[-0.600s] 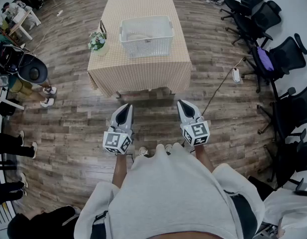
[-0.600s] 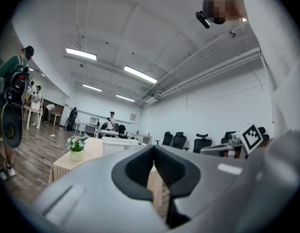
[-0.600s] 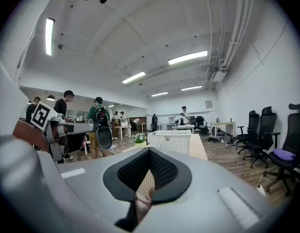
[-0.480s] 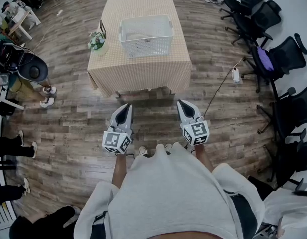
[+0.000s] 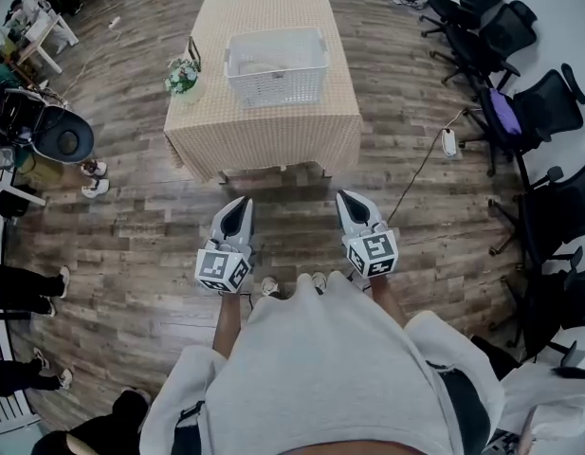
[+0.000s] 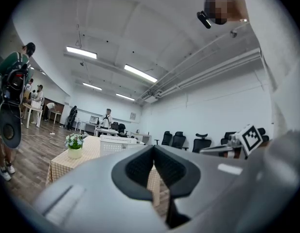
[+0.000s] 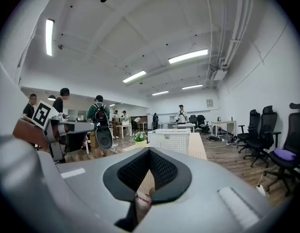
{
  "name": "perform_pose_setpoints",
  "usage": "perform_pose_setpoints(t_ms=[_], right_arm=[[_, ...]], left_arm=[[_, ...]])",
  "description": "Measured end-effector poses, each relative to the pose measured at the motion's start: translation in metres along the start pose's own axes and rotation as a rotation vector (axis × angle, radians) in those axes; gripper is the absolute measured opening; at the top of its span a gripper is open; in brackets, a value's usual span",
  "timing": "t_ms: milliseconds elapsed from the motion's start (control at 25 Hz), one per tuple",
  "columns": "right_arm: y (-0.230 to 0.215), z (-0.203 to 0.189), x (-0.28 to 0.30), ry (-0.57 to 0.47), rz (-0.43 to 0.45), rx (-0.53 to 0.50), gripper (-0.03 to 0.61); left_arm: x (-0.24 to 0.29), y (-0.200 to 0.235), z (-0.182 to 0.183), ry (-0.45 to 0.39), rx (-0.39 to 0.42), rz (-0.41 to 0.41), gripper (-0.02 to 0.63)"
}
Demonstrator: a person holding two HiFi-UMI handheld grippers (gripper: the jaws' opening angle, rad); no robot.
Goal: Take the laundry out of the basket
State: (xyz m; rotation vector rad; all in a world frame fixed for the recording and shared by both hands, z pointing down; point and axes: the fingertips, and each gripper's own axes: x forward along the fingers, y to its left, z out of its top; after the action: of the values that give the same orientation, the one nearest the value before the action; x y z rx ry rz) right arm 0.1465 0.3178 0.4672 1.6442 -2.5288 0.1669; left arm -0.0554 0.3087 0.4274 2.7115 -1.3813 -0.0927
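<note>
Bystander's shoes [image 5: 93,186] shifted, basket [image 5: 276,64] well ahead of left claw [image 5: 237,205], right claw [image 5: 352,202]

Open floor [image 5: 284,195] leads to the worktop [image 5: 216,36], where a flower pot [image 5: 183,77] stands just left of the basket [image 5: 276,67]
</note>
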Motion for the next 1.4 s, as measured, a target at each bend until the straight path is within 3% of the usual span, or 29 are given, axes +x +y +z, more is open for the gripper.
perform_pose_setpoints(t_ms=[240,680,1040,1400], right_arm=[[-0.007,0.004,-0.010,-0.055,0.066,0.083,-0.002],[-0.039,-0.018,-0.028,-0.006,0.080,0.061,0.000],[-0.061,-0.031,-0.013,0.020,0.083,0.056,-0.001],[-0.082,-0.016,0.039,0.011,0.079,0.033,-0.001]], left_arm=[[0.004,-0.014,-0.001,-0.002,0.005,0.019,0.009],[0.008,-0.043,-0.015,0.014,0.006,0.075,0.009],[0.041,-0.039,-0.020,0.010,0.012,0.080,0.009],[0.083,-0.002,-0.018,-0.008,0.000,0.082,0.009]])
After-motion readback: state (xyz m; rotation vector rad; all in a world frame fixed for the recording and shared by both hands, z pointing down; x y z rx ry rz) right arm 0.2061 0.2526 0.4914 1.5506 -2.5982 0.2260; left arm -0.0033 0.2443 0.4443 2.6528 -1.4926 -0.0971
